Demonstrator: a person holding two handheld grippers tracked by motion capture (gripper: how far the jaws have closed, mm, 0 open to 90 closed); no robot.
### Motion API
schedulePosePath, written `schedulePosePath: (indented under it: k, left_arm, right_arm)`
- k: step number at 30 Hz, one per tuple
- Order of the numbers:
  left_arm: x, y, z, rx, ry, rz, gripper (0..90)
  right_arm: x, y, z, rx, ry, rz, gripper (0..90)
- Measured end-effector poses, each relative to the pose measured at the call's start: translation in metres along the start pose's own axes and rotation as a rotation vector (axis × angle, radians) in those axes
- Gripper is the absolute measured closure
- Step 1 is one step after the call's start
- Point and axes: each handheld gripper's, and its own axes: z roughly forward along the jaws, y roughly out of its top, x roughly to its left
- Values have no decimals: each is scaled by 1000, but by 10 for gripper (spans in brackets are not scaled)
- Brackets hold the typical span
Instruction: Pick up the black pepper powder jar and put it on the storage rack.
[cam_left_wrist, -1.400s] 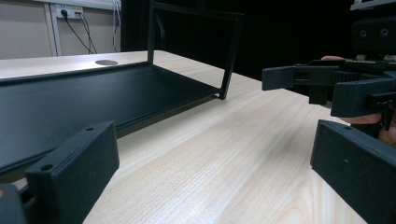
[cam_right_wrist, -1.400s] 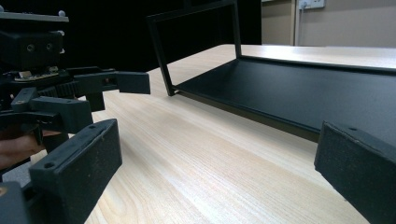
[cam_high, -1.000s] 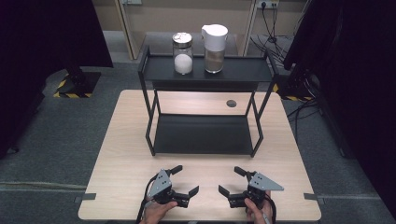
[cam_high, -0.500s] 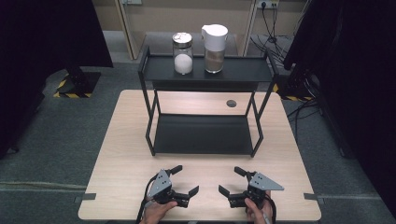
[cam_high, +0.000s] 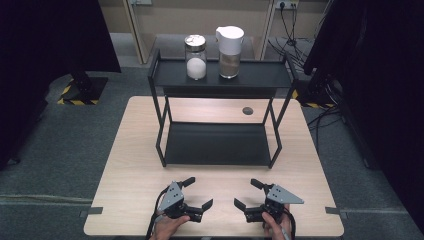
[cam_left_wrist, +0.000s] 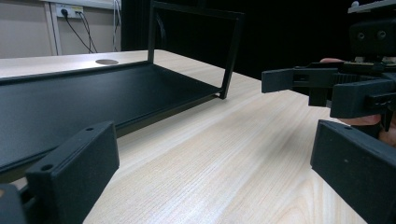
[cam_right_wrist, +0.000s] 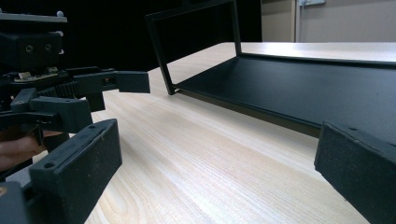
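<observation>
Resting low on the pale wooden counter, the left tool and right tool gape wide and empty, well short of the black metal two-tier shelf carrying a white-filled glass jar and a white-lidded jar, so any reach should rise clear of its top rail.
</observation>
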Motion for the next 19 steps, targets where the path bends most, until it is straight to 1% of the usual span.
schedulePosePath:
  k: [19]
  left_arm:
    - [1,0,0,1,1,-4,4]
  right_arm:
    - [-1,0,0,1,-2,0,11]
